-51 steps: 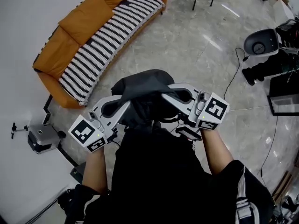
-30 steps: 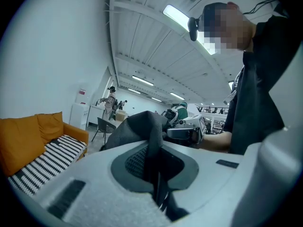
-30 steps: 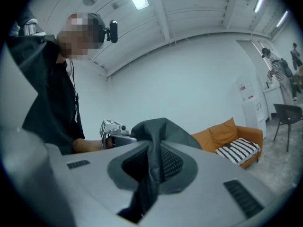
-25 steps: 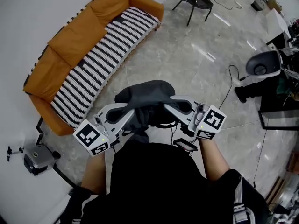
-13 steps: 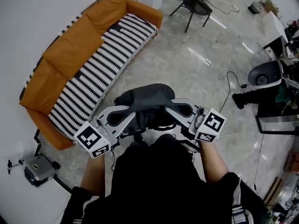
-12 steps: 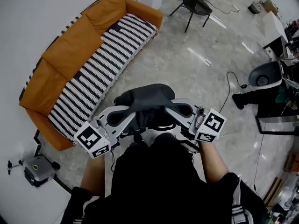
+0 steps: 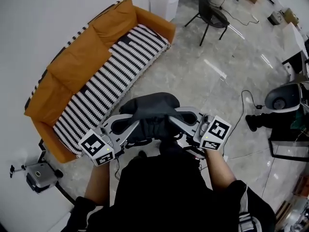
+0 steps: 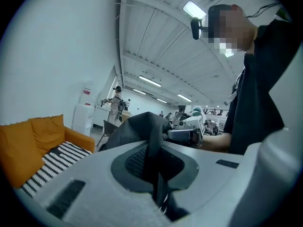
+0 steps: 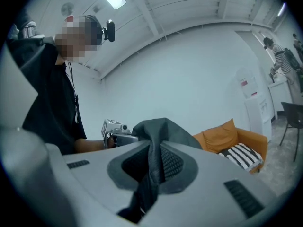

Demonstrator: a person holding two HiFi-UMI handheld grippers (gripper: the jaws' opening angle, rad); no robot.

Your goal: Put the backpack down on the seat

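In the head view, a dark grey backpack [image 7: 150, 108] is held up in front of the person's chest, above the marble floor [image 7: 212, 81]. It is gripped from both sides: the left tongs [image 7: 143, 123] are closed on its fabric from the left and the right tongs [image 7: 170, 121] from the right. An orange sofa [image 7: 72, 64] stands against the white wall, up and to the left of the backpack and apart from it. The sofa's seat is covered by a black-and-white striped cover [image 7: 108, 83], and nothing is seen lying on it. A black chair [image 7: 212, 16] stands near the far end of the sofa.

In the left gripper view, the jaws are pressed together on a fold of the dark fabric, which rises between them to the bulk of the backpack [image 8: 137, 131]. The right tongs [image 8: 187, 132] are seen just behind it, and the sofa [image 8: 28, 145] lies low at the left.

In the right gripper view, the jaws are likewise clamped on a fold of the backpack [image 9: 163, 126]. The left tongs [image 9: 116, 129] show beyond it, and the sofa [image 9: 227, 136] is seen at the right.
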